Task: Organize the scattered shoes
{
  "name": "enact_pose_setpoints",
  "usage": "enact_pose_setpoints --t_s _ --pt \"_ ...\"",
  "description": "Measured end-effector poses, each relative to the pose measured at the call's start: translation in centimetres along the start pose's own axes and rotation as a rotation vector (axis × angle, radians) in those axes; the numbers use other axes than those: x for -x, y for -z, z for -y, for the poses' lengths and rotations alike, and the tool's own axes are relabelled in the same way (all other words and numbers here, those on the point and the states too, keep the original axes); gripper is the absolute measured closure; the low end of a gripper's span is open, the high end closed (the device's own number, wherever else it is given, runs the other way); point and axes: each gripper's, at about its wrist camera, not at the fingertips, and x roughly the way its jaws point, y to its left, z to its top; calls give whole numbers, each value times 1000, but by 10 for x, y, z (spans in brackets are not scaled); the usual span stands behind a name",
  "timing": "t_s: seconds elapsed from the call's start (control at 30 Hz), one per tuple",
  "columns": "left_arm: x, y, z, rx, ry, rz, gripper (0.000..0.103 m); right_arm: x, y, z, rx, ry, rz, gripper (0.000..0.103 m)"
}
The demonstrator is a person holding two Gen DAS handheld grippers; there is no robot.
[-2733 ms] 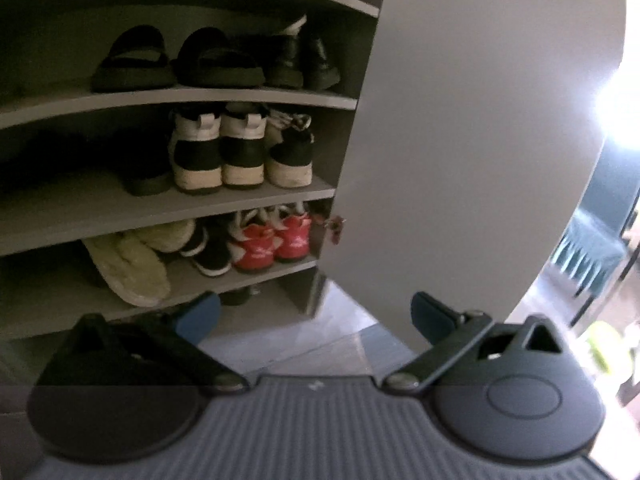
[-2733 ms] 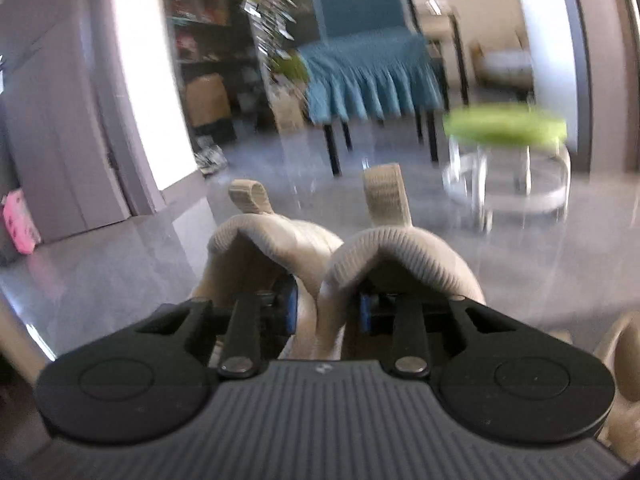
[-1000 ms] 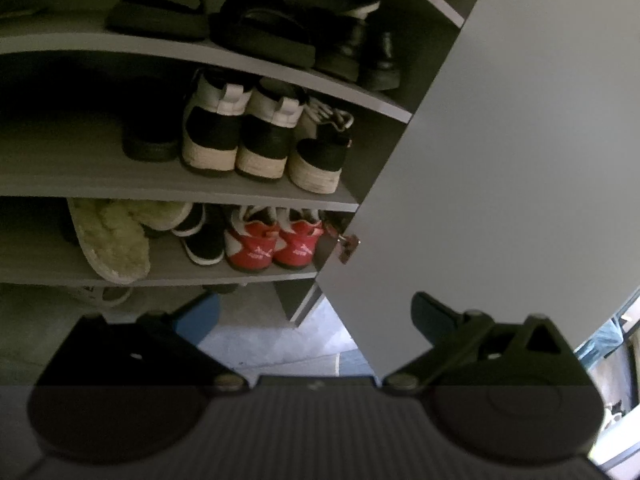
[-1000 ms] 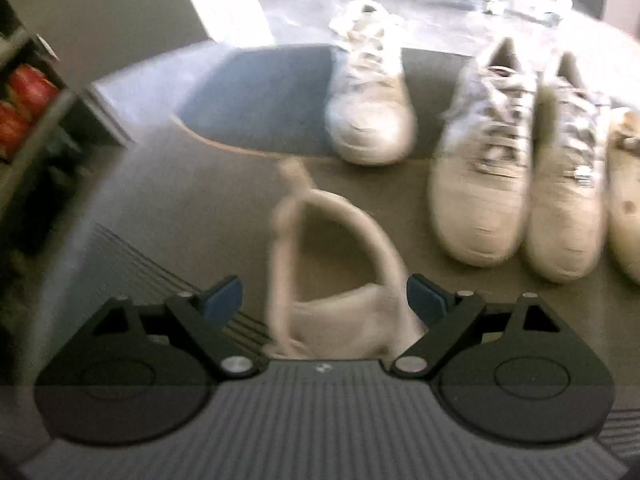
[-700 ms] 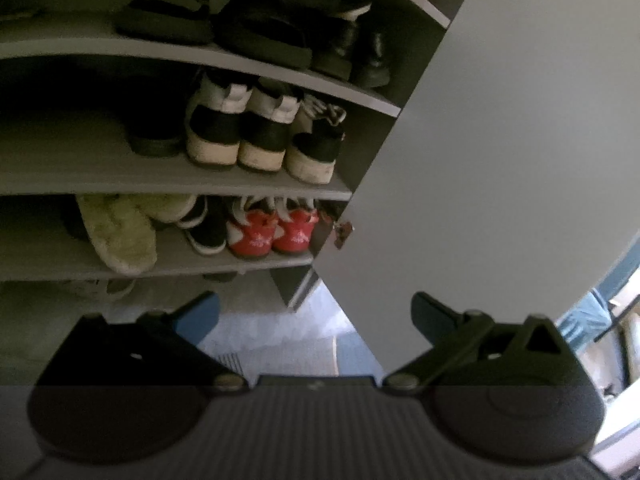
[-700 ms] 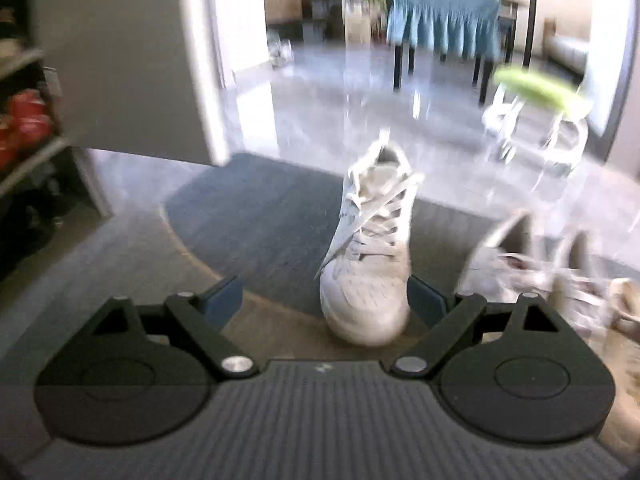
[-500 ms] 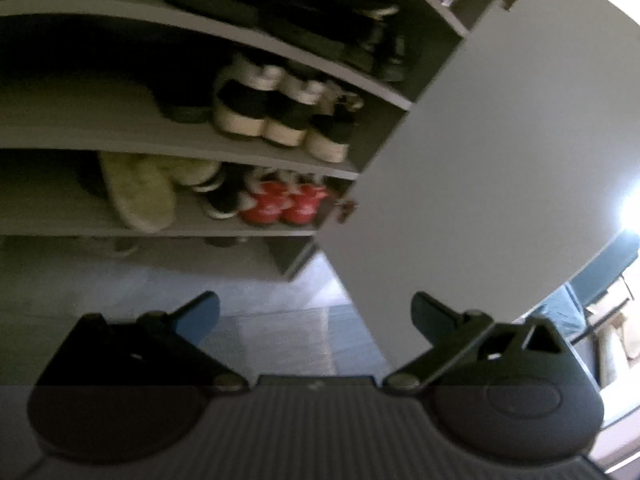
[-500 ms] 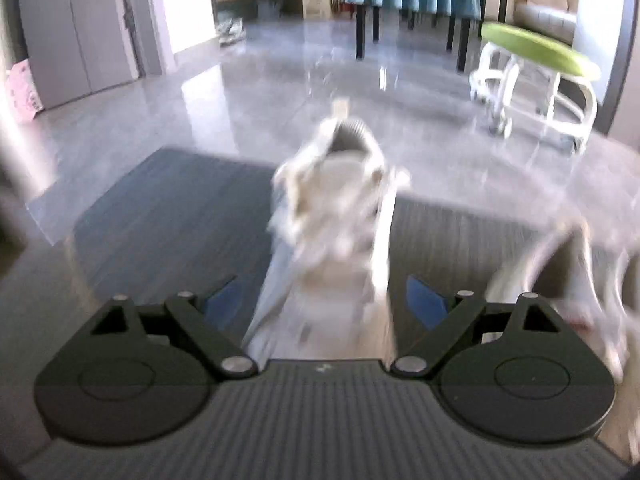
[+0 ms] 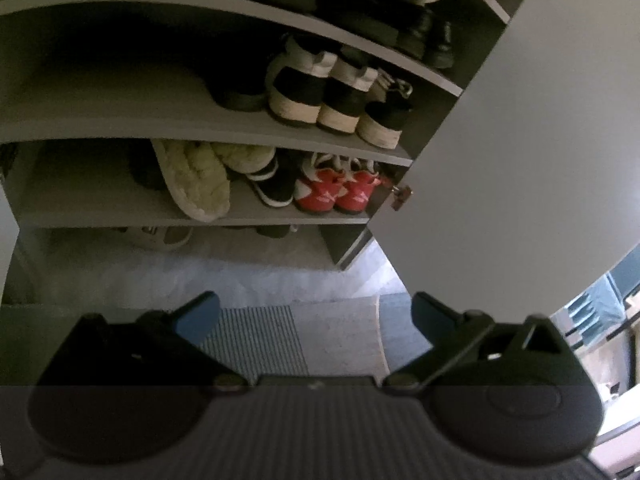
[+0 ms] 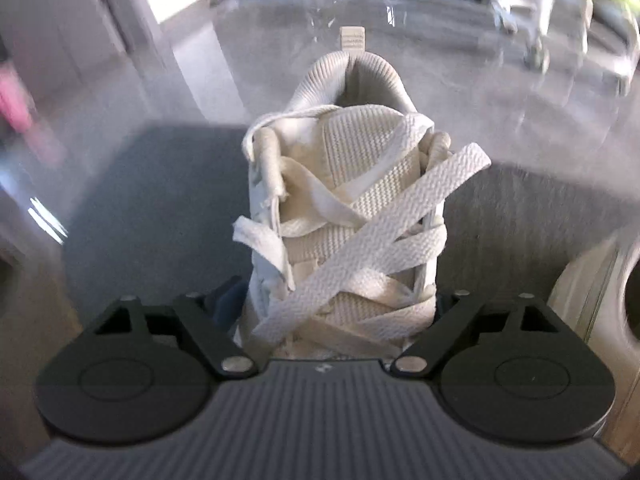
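Black ribbed claw [image 9: 316, 312] bodies, blue pads [image 9: 198, 316].

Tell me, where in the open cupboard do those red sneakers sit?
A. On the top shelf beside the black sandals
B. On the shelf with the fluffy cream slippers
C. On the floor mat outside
B: the red sneakers share the shelf with the fluffy cream slippers.

Cabinet door [image 9: 520, 140]: I see it swung open at the right of the shelves, pale grey, a small metal catch on its near edge.
Mat [image 10: 160, 200]: dark grey, spread on the floor ahead of me.
Floor [image 10: 280, 20]: glossy grey tile beyond the mat, catching window glare.
Stool [image 10: 560, 8]: far right, white legs, green top, blurred.
Chair cover [image 9: 592, 308]: teal fabric, far right.
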Motion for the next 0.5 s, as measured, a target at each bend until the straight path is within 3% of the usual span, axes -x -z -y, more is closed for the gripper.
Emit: enact_pose_setpoints --t_s 0.1,0.2,0.37,0.43,0.5 --pt "-15 8 15 -62 26 -67 0 26 5 20 -176 -95 34 15" --pt "-28 15 30 -82 70 -124 0 55 10 30 -244 -160 59 15" --pt "-31 9 48 -90 95 -72 0 118 42 15 -297 -192 32 15" --pt "-32 6 53 -87 91 -42 0 144 66 -9 -290 -208 3 15" --pt "-35 1 58 -84 80 -9 0 171 90 -44 -161 -244 -19 15"
